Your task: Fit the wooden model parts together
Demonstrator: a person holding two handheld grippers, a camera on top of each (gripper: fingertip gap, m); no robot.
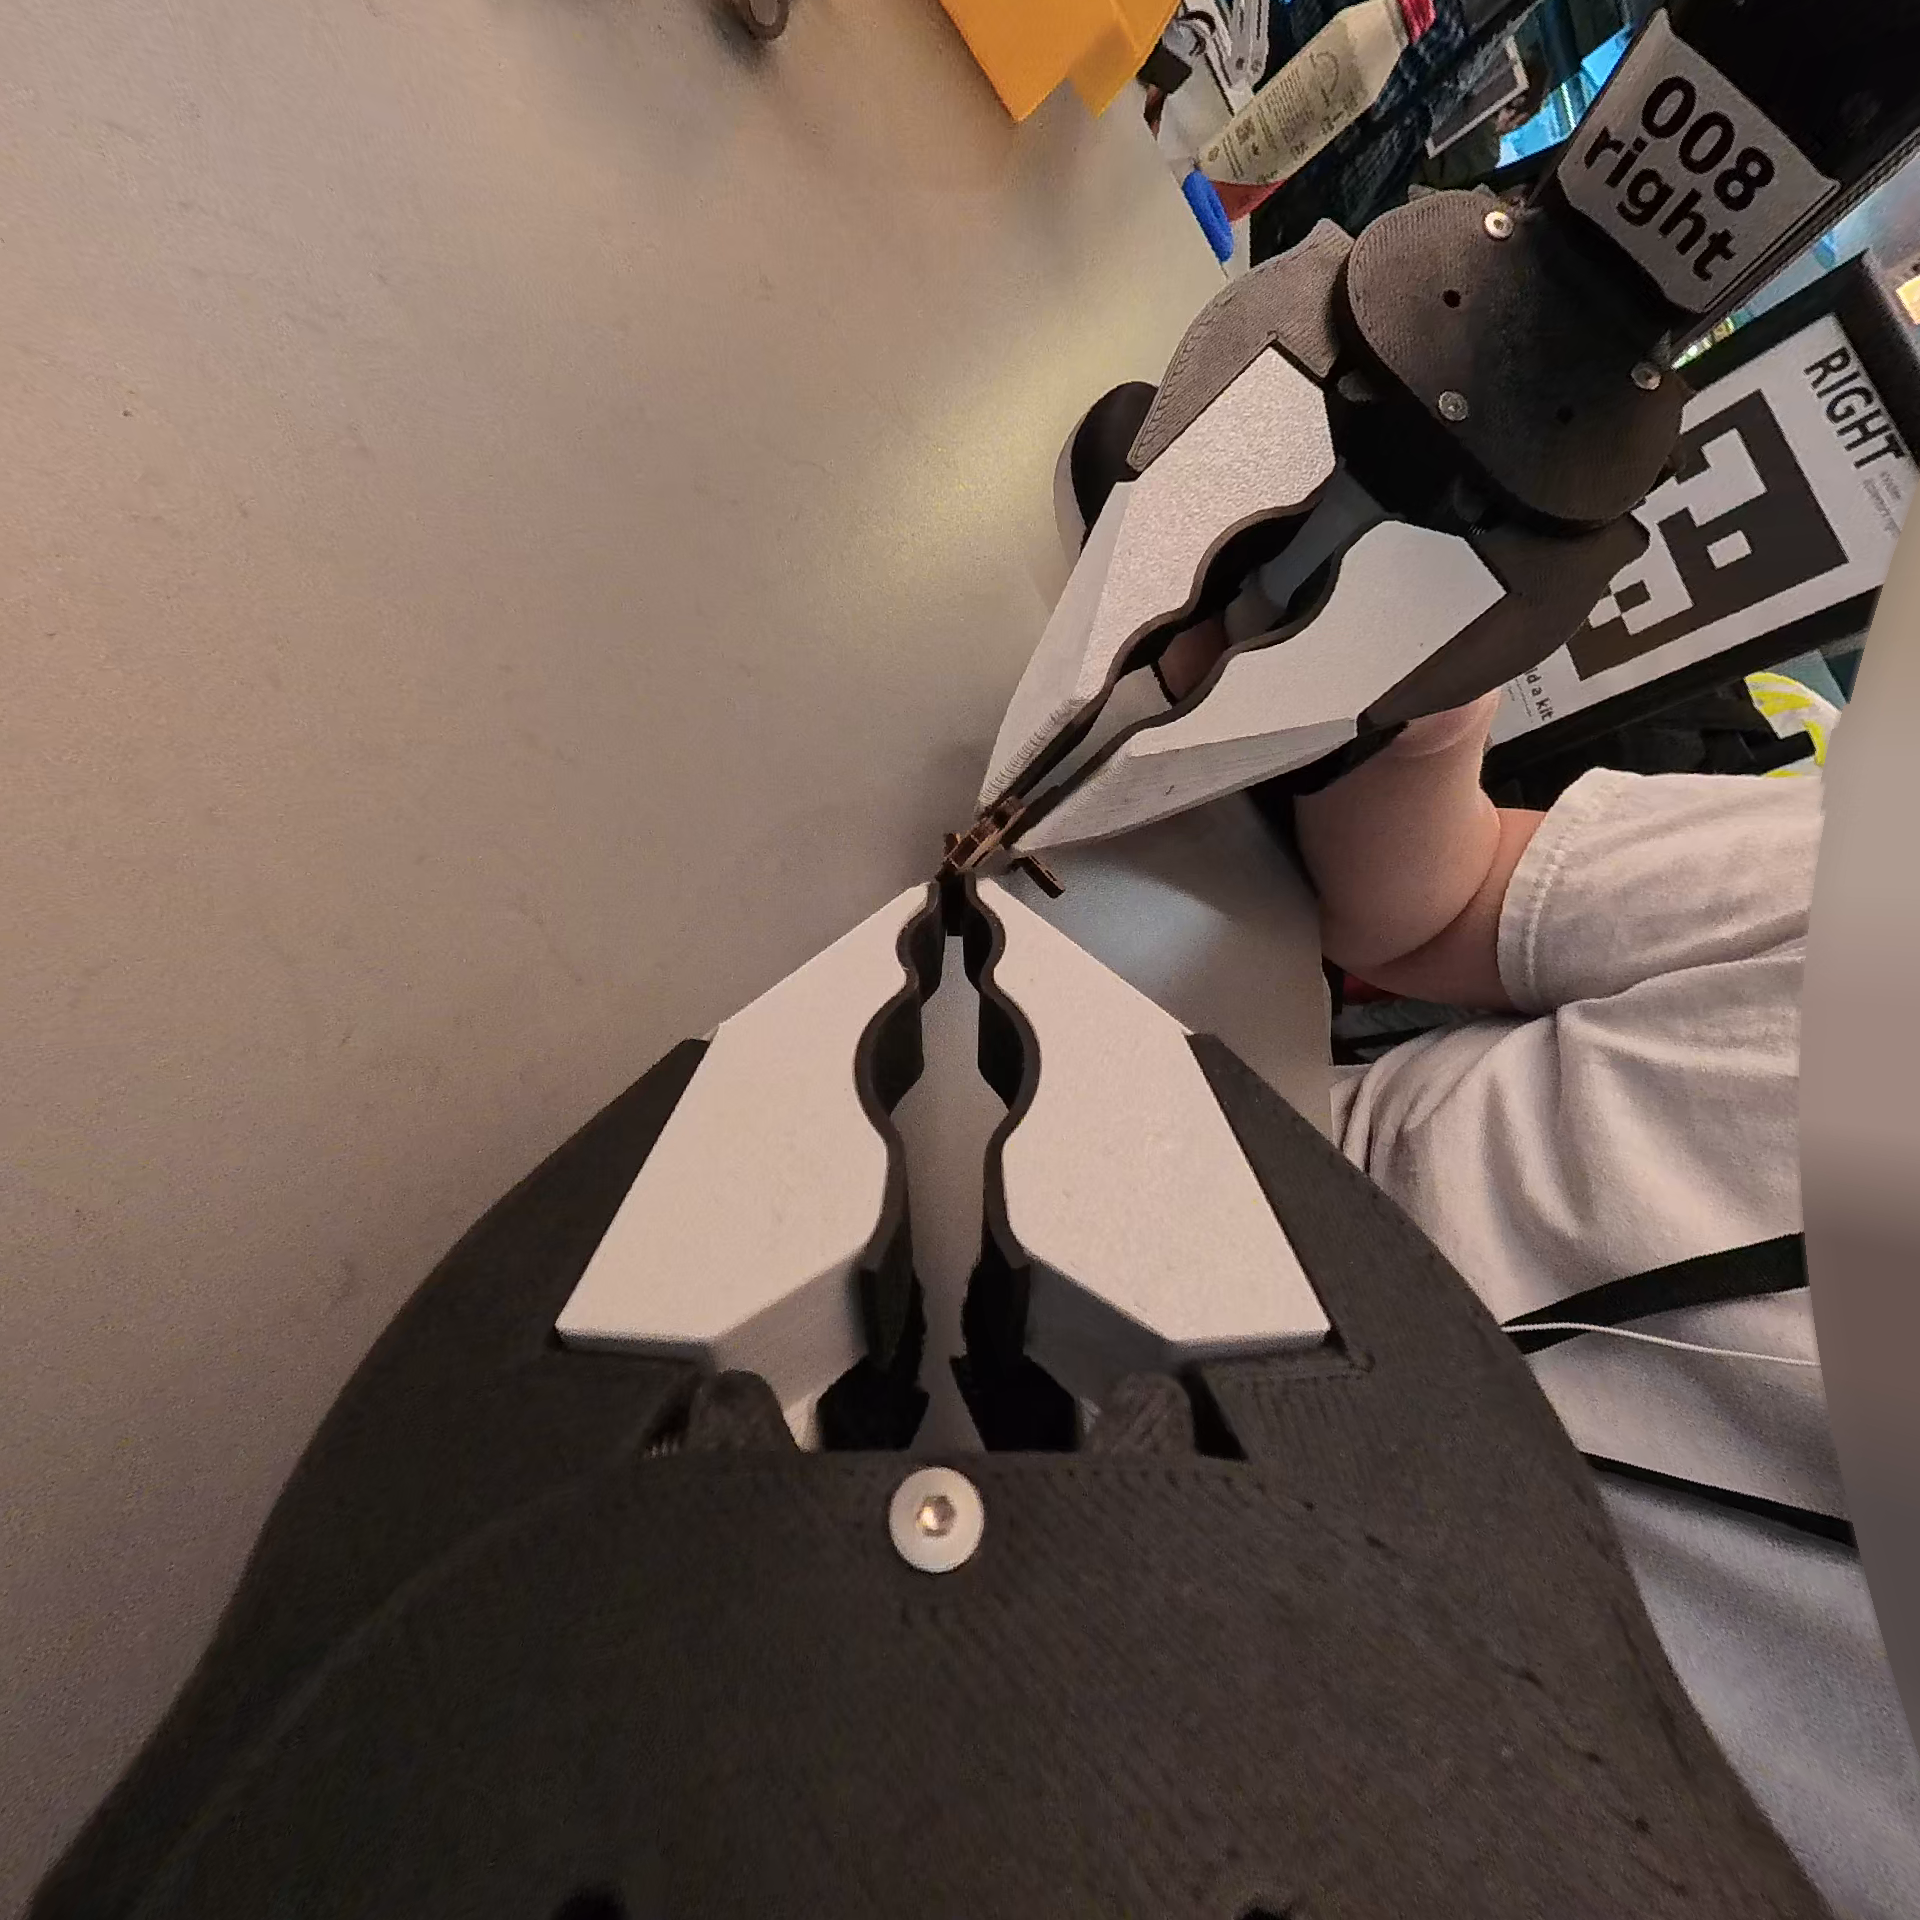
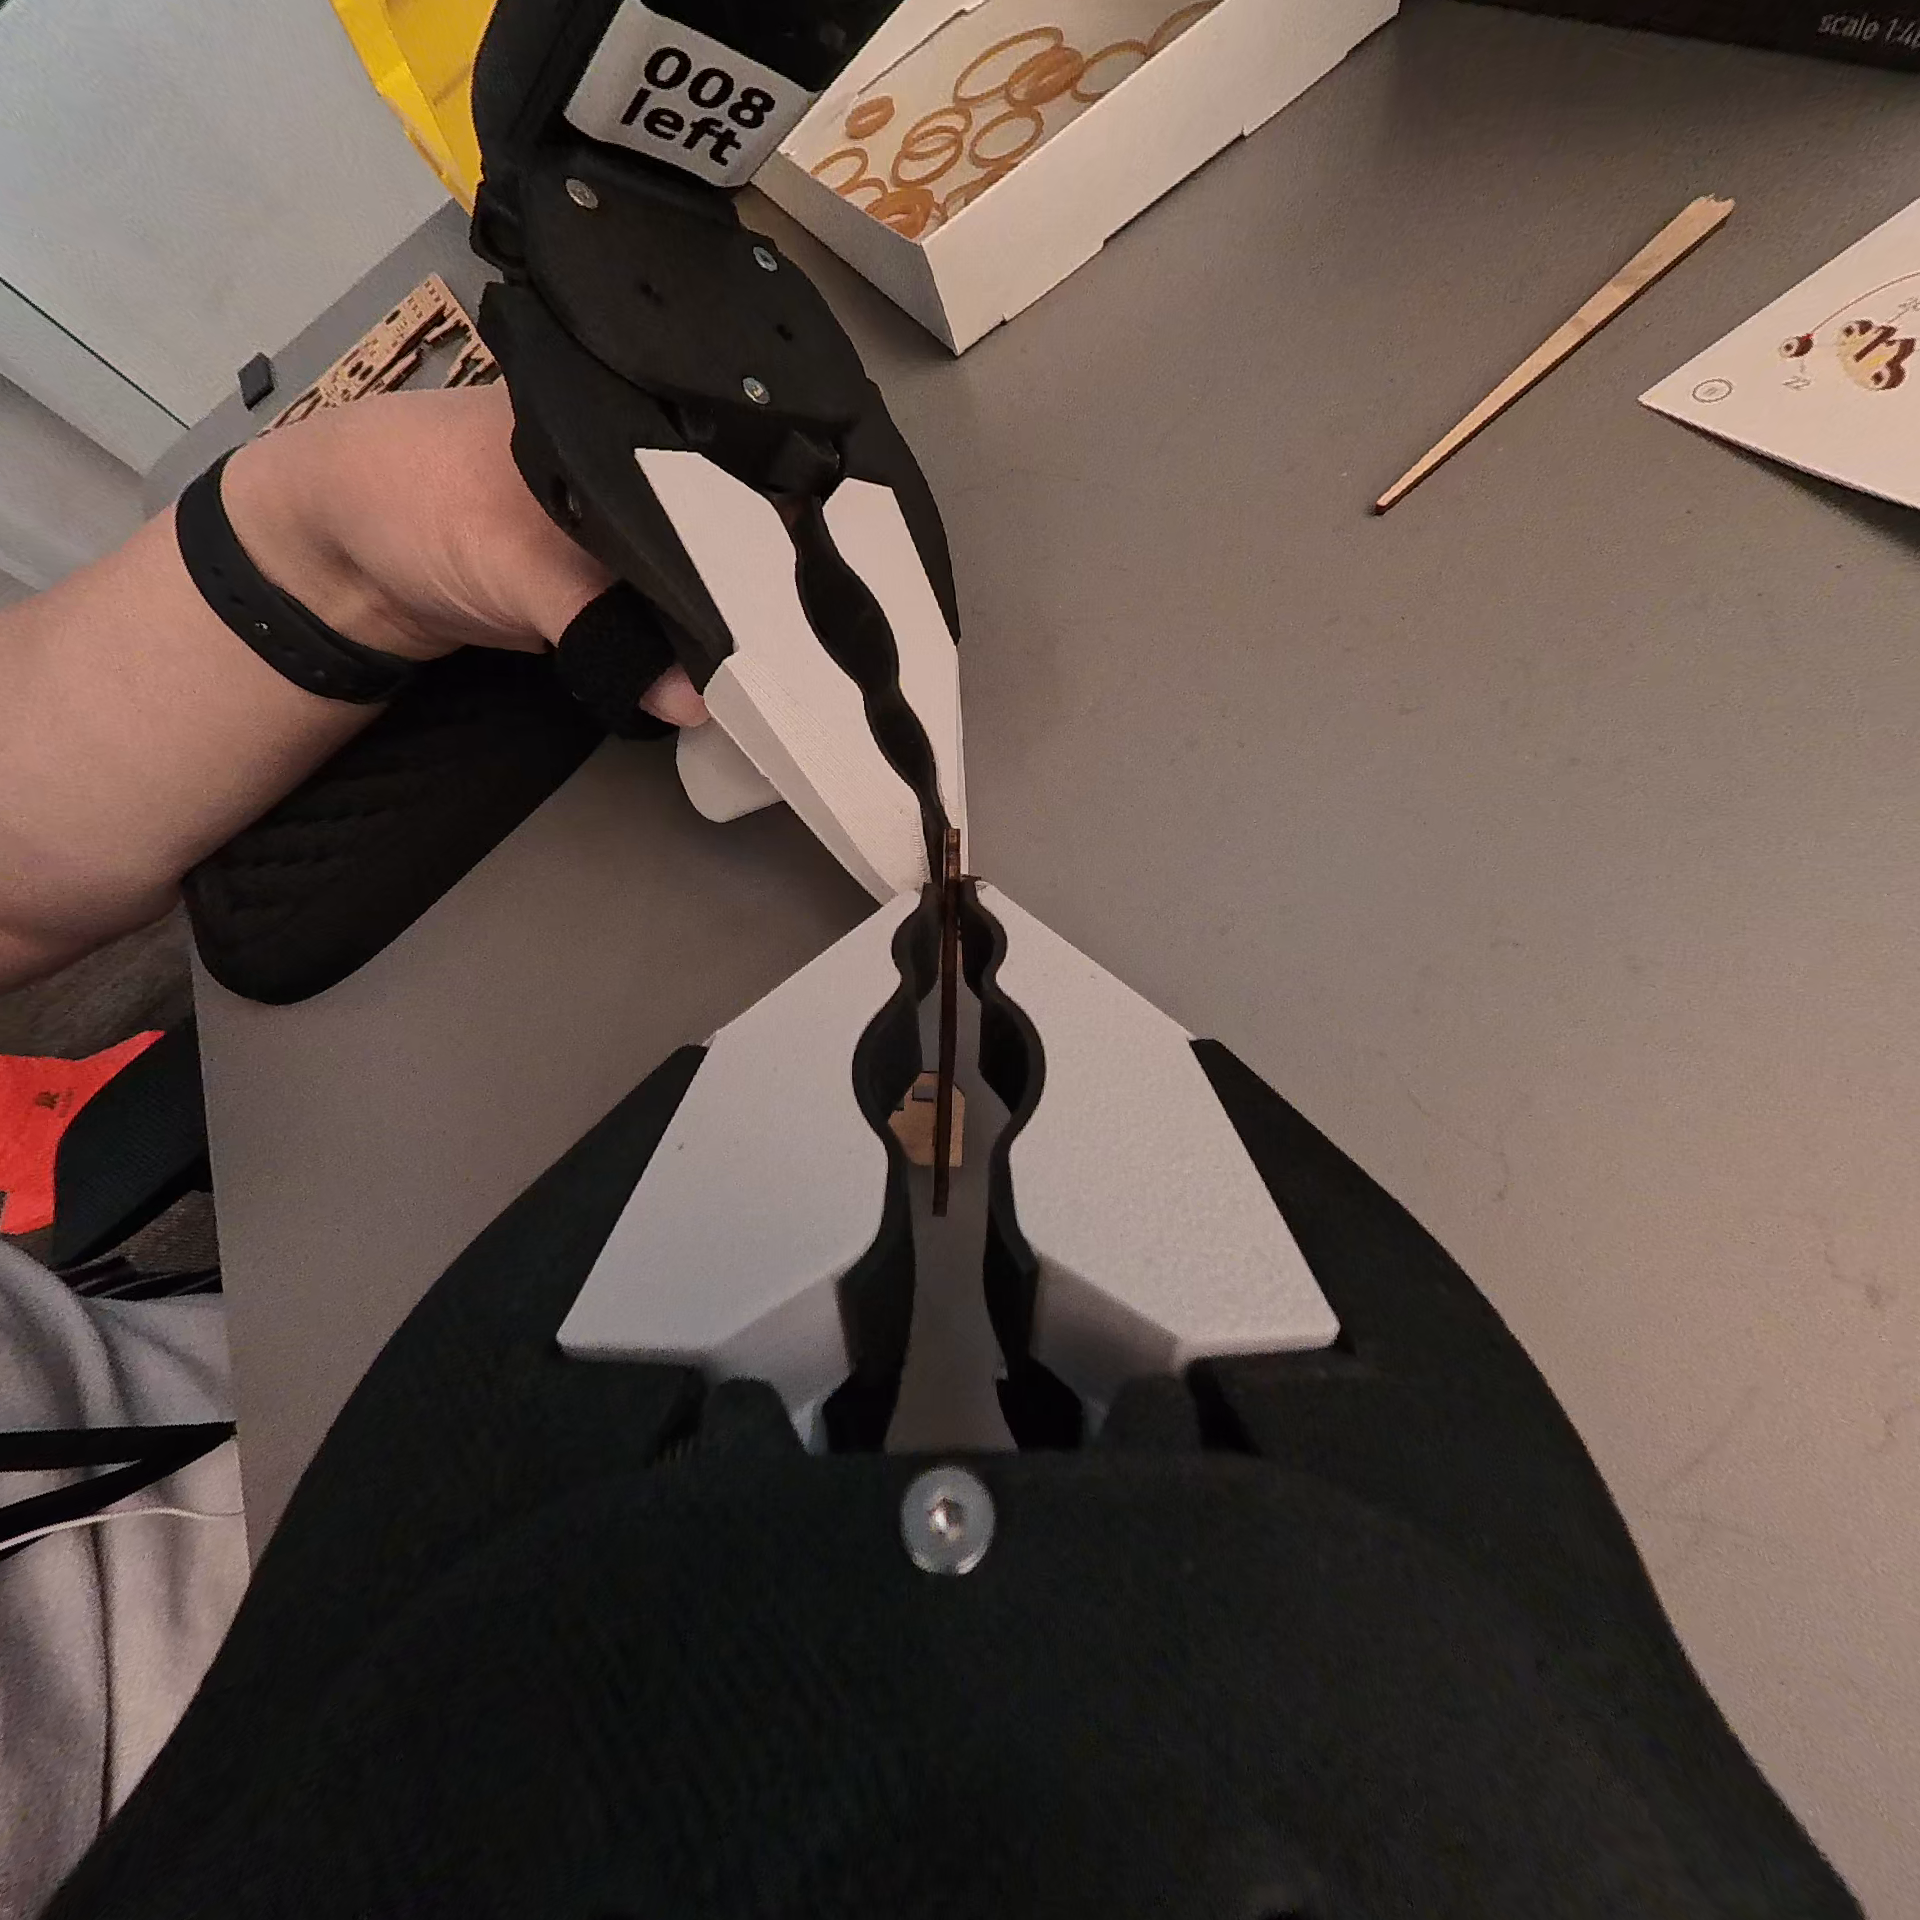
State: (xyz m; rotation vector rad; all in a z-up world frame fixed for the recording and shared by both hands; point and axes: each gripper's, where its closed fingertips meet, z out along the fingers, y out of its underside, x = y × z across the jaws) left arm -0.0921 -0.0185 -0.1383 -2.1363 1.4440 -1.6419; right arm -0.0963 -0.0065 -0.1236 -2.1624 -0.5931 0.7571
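Between the two tool tips, held above the grey bench (image 2: 1455, 935), sits the wooden model part (image 2: 947, 1039): a thin flat piece seen edge-on in the right wrist view, running back between the fingers of the right tool (image 2: 948, 902), which is clenched on it. Its front end meets the tip of the left tool (image 2: 943, 831), whose fingers are likewise pressed together on wood. From the left wrist view, the left tool (image 1: 951, 896) pinches a small dark wooden part (image 1: 961, 854) just where the right tool (image 1: 1003, 821) brings its piece in; the two parts touch, though the joint is too small to tell whether they are seated. A short wooden tab (image 1: 1042, 878) sticks out just beside the tips. Farther out on the bench lie a thin wooden stick (image 2: 1553, 353), a printed instruction sheet (image 2: 1808, 384), a white box of rubber bands (image 2: 1029, 156) and, behind the person's wrist, a laser-cut wooden sheet (image 2: 395, 353).
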